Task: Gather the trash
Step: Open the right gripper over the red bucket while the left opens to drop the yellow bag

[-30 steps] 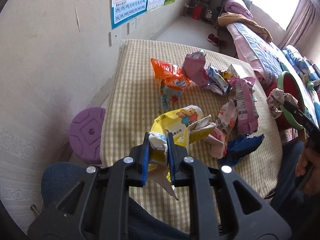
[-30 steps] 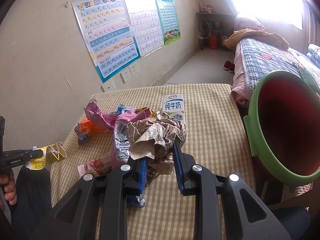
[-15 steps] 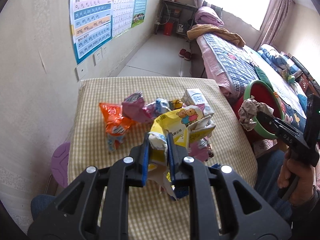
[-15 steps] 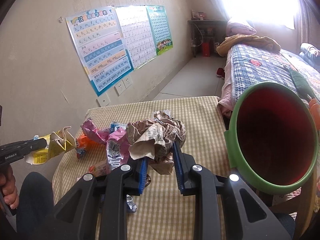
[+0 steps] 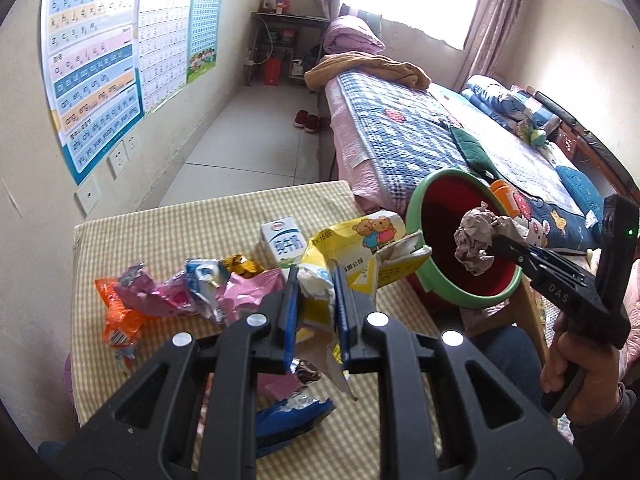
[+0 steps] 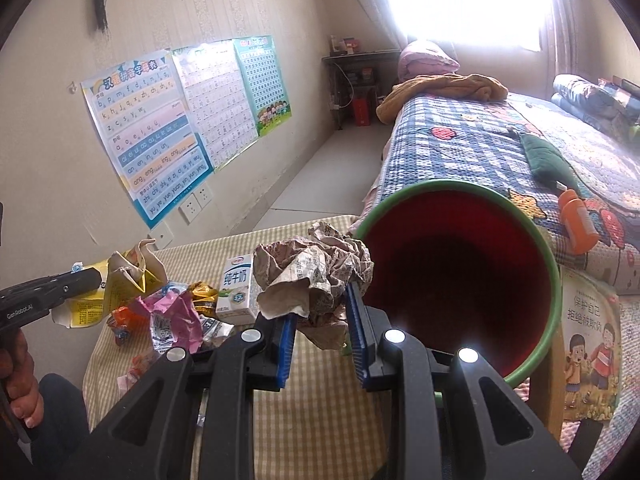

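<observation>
Trash, loose, on a small table [image 5: 168,220] with a checked cloth; two pieces already lifted, the rest in a heap at the table's middle and near edge.

Bin [image 6: 544,264]: green rim, red inside, just beside the table's right edge, between table and bed [image 5: 420,136]. Its mouth faces the cameras. The inside looks dark and bare as far as it shows; the bottom cannot be made out.

Yellow snack bag [image 5: 360,248]: torn open, printed with two cartoon bears, held above the heap. The left gripper [image 5: 316,320] is closed on its crumpled white neck. Light, limp film, probably slippery; best taken at a bunched fold, as here.

Paper ball [image 6: 316,276]: crumpled brown printed paper, pinched between the closed fingers of the right gripper [image 6: 322,336], at the bin's rim and, seen from the left wrist, in front of its mouth. Very light and springy; a loose pinch would likely hold it.

Milk carton [image 5: 282,242]: small, upright behind the heap. Stiffer; its flat sides would suit a grip.

Wrappers: pink [image 5: 244,290], orange [image 5: 120,320], blue [image 5: 292,416], all thin, crinkled foil, touching or overlapping.
</observation>
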`<state>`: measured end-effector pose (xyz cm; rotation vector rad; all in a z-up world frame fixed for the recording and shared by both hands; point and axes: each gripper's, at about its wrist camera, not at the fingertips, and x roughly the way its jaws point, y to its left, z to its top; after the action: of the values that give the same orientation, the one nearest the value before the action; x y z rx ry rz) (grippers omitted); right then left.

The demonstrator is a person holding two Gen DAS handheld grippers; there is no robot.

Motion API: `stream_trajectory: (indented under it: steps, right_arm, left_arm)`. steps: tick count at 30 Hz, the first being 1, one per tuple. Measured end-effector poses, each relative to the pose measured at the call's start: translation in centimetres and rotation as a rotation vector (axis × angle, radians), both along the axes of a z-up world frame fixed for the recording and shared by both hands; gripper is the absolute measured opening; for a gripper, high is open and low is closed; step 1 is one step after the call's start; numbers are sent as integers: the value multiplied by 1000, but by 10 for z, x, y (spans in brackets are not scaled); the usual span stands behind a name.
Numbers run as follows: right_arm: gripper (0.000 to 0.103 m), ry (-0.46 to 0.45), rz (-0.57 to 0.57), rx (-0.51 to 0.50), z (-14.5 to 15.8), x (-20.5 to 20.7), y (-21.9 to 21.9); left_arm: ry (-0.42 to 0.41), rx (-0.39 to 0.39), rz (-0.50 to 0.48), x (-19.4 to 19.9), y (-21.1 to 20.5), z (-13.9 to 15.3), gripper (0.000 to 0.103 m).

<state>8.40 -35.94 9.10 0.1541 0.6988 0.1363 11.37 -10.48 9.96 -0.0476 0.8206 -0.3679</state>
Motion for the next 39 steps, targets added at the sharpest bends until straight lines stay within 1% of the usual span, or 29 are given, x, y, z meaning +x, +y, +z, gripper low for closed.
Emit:
stream_trajectory:
  steps: [7,12,19,25,26,27,28,29,30,31,32,33,35,38,39]
  right_arm:
    - [24,6,-105,-1,0,-2,-53]
    - [24,27,-152,-7,-6,-4,-82]
    - [25,59,-177,4,-19,-2,-99]
    - [27,68,-178,1,-23,8,-106]
    - [29,71,-178,-2,-25,10,-107]
    - [32,79,-177,-7,-27,13,-108]
    - [41,84,-181,-13,-28,14,-108]
    - [54,89,-184,-18,-29,15,-108]
    - [58,93,-186,-21,-30,15,-109]
    - [59,94,-190,-26,-30,15,-110]
    - [62,92,-193,-30,-30,13,-110]
    - [65,92,-197,-35,-30,12,-110]
    - [75,91,-206,-43,-28,7,-110]
    - [82,87,-199,-55,-26,1,-103]
    - [83,87,-196,-59,-25,-1,-100]
  left_arm:
    - [9,-29,-85,13,-57,-2,16]
    - [14,-52,-132,24,-97,-2,16]
    - [29,-42,-187,41,-148,-8,16]
    - [42,-25,-192,58,-172,-11,16]
    - [48,-26,-195,61,-175,-12,16]
    - [55,-27,-199,65,-177,-14,19]
    - [66,-27,-205,68,-179,-15,31]
    - [69,-31,-208,69,-179,-15,45]
    - [62,-37,-200,68,-175,-13,50]
    - [51,-42,-185,67,-171,-11,61]
    - [42,-48,-171,65,-166,-10,68]
    - [35,-50,-161,64,-161,-9,72]
    - [16,-43,-137,59,-150,-8,88]
    - [-10,-34,-111,49,-131,-6,97]
    - [-14,-33,-106,46,-124,-6,97]
